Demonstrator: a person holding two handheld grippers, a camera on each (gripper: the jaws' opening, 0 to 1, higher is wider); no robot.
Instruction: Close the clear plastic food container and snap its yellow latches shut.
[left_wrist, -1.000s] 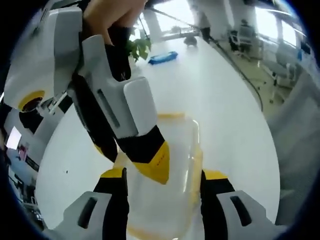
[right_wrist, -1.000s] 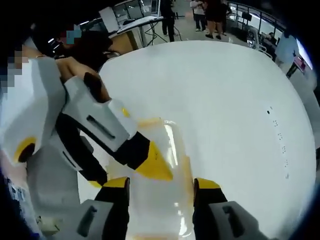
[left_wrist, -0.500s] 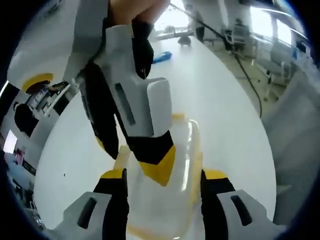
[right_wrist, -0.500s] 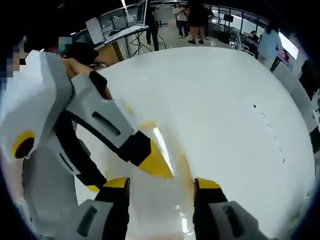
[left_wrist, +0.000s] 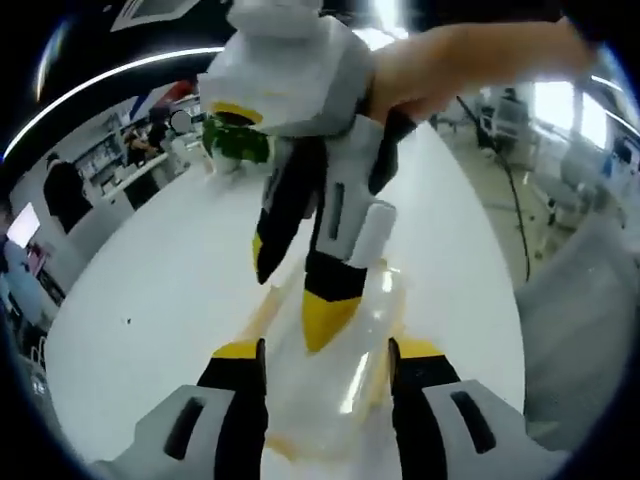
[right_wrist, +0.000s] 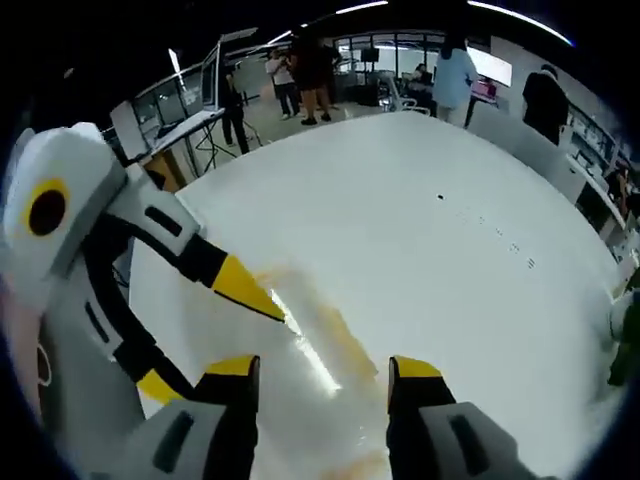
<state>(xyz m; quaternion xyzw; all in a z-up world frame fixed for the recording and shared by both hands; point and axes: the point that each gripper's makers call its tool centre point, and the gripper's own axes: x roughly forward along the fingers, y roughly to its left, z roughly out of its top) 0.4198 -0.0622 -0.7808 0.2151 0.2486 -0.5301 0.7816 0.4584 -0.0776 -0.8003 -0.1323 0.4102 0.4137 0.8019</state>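
Note:
The clear plastic container with yellow trim lies on the white table, between the spread jaws of my left gripper. My right gripper comes down from above, open, one yellow fingertip resting on the lid. In the right gripper view the container is a blurred clear shape with a yellow edge, just ahead of my right gripper. The left gripper reaches in from the left, open, one yellow fingertip at the lid's near corner. The latches are too blurred to read.
The round white table spreads wide beyond the container. A green plant stands at its far edge. Several people and desks stand past the table. A hand holds the right gripper.
Both views have tilted up and rolled. In the left gripper view the right gripper now stands more upright over the lid. The container stays between the jaws.

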